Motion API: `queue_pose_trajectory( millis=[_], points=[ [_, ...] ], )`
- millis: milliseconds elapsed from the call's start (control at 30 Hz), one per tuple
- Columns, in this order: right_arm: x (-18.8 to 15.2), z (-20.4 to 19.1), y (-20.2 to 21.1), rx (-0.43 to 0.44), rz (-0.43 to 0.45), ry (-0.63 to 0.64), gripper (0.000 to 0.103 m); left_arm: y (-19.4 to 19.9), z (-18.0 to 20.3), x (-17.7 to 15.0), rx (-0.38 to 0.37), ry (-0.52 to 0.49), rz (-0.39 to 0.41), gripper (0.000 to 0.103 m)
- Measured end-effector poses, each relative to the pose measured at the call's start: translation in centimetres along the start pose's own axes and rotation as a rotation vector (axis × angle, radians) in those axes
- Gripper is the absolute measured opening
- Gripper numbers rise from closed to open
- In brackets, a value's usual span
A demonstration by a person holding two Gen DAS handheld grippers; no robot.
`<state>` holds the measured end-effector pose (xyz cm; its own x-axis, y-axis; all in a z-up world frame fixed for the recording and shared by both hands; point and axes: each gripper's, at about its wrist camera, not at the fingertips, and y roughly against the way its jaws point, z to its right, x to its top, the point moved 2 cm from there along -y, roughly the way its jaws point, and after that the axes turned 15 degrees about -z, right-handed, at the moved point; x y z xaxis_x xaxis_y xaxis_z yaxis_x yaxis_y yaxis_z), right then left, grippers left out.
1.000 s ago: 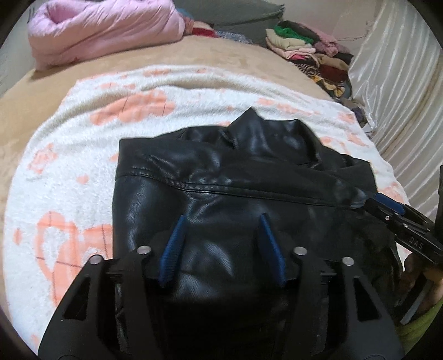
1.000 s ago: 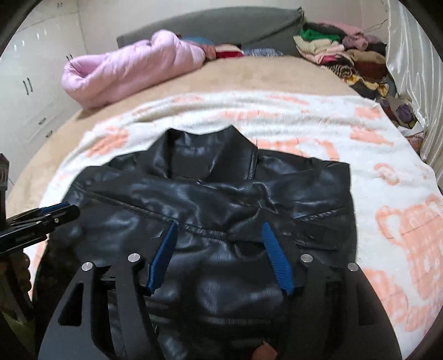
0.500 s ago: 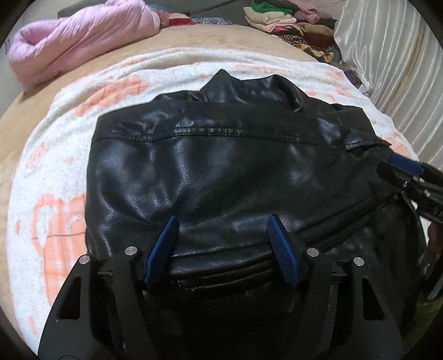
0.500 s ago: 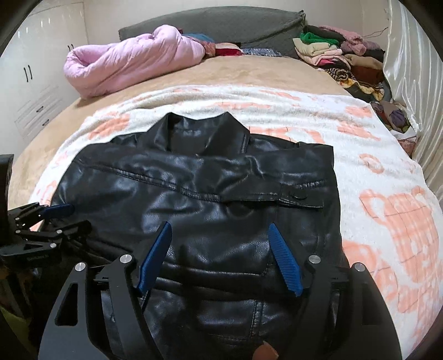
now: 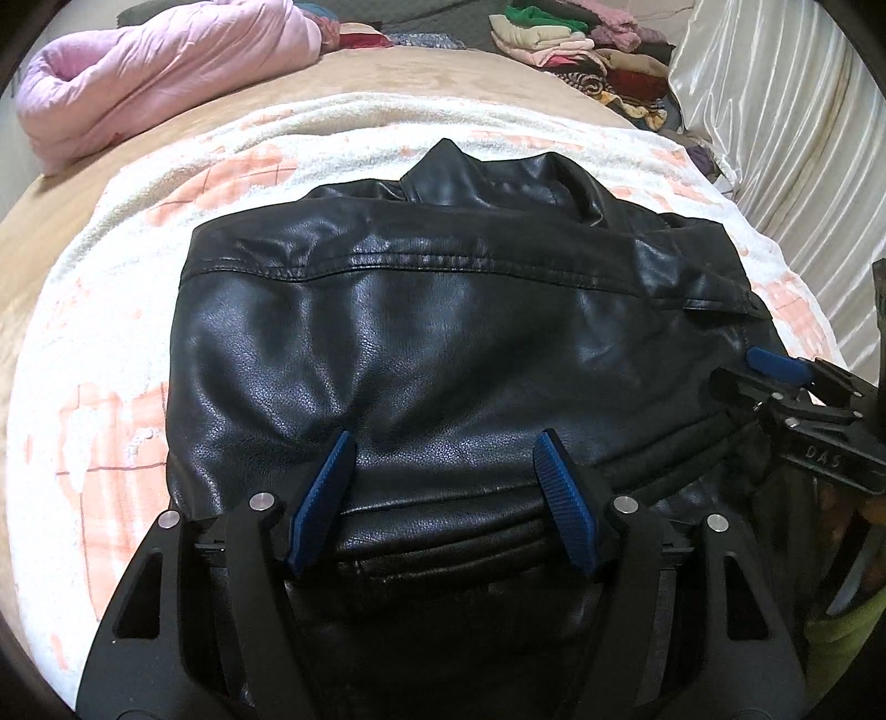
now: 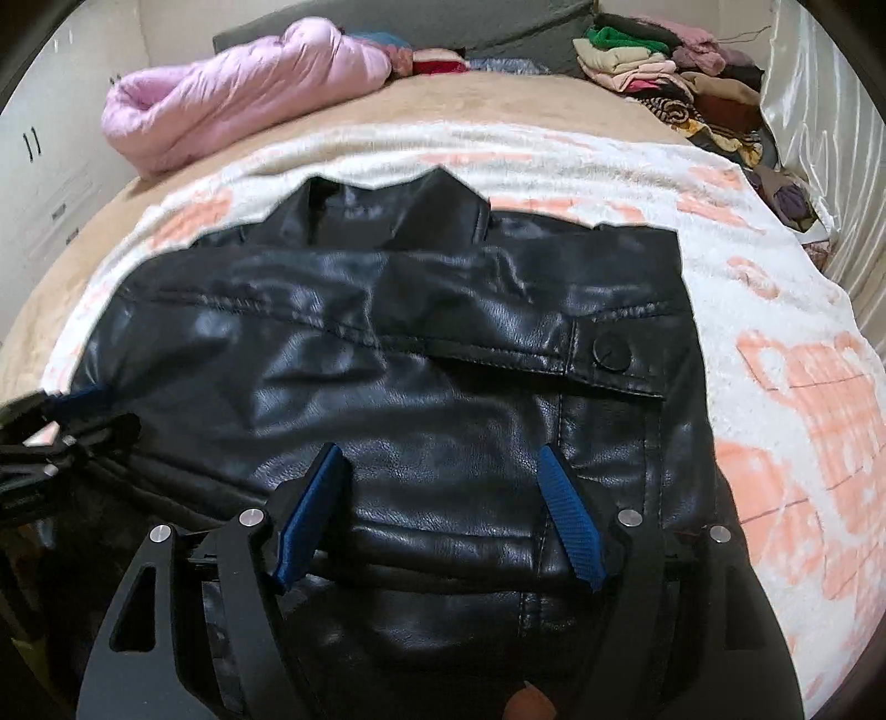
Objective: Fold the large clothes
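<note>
A black leather jacket (image 5: 443, 310) lies folded on a white and orange blanket (image 5: 111, 332), collar toward the far side. My left gripper (image 5: 446, 437) hovers open over the jacket's near folded edge, its blue pads clear of the leather. Over the same edge further right, my right gripper (image 6: 439, 447) is open too, close to a snap tab (image 6: 612, 351). Each gripper shows in the other's view: the right gripper (image 5: 775, 382) at the jacket's right side, the left gripper (image 6: 61, 421) at its left side. The jacket (image 6: 387, 343) rests flat, held by neither.
The blanket (image 6: 775, 332) covers a tan bed. A rolled pink duvet (image 5: 155, 72) lies at the far left and a pile of folded clothes (image 5: 581, 50) at the far right. A shiny curtain (image 5: 775, 111) lines the right side. White wardrobe doors (image 6: 44, 166) stand at left.
Both grippers' jaws have spread wider and both have sunk toward the bed. The folded-over upper layer of the jacket has settled flat and smooth.
</note>
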<state>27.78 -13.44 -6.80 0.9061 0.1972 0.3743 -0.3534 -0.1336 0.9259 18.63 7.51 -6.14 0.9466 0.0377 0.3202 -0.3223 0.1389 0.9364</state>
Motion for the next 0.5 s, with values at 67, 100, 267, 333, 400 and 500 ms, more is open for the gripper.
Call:
queue_pose_trajectory(
  millis=[67, 100, 267, 333, 400, 500],
  points=[
    [0.1, 0.0, 1.0, 0.033, 0.024, -0.01, 0.08, 0.4, 0.0, -0.1, -0.003, 0.001, 0.001, 0.059],
    [0.0, 0.1, 1.5, 0.043, 0.035, -0.012, 0.083, 0.6, 0.0, -0.1, -0.004, -0.001, 0.001, 0.059],
    [-0.3, -0.1, 3.0, 0.039, 0.065, -0.012, 0.093, 1.2, -0.1, -0.1, -0.017, 0.003, 0.005, 0.059],
    [-0.4, 0.1, 3.3, 0.041, 0.07, -0.019, 0.093, 1.5, 0.0, -0.1, -0.02, 0.003, 0.008, 0.059],
    [-0.5, 0.2, 3.5, 0.046, 0.075, -0.025, 0.094, 1.8, 0.0, -0.1, -0.022, 0.004, 0.013, 0.059],
    [-0.7, 0.3, 4.1, 0.049, 0.089, -0.031, 0.095, 2.1, 0.0, -0.2, -0.022, 0.006, 0.018, 0.066]
  ],
)
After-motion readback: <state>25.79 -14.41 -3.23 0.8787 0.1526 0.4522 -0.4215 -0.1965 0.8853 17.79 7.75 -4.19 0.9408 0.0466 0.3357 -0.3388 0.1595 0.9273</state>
